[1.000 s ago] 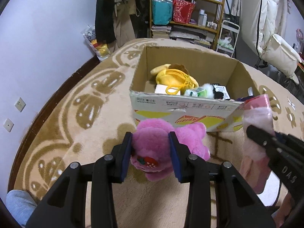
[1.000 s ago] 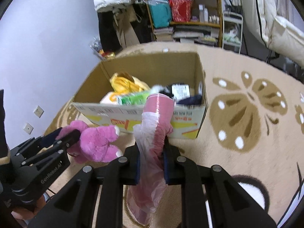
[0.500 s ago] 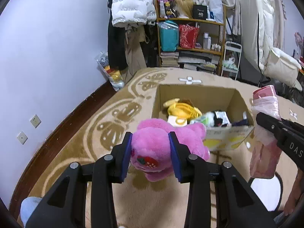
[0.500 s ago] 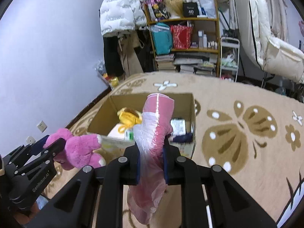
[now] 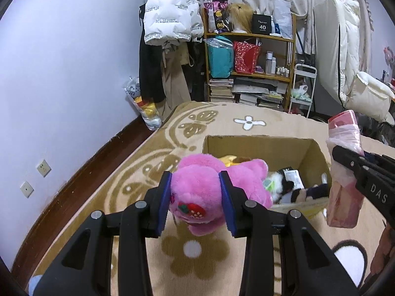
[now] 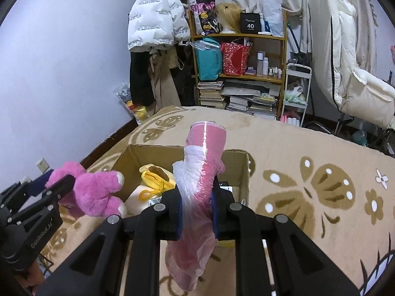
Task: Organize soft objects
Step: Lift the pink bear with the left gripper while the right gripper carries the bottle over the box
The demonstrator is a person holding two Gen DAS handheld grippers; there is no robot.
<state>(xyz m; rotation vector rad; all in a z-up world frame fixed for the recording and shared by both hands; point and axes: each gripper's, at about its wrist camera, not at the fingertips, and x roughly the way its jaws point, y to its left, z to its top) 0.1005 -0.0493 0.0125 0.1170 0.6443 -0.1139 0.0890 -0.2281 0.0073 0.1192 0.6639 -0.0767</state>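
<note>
a pink plush toy is clamped between the pads of the left hand-held gripper, raised over the near edge of the open cardboard box. a pink plastic-wrapped roll is gripped upright in the closed right hand-held gripper, above the box on the patterned rug.

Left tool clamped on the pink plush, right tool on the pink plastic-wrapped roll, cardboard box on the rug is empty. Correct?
Not quite: the cardboard box is not empty. The right wrist view shows a yellow plush and other items inside. Left tool does hold the pink plush, right tool the pink plastic-wrapped roll.
</note>
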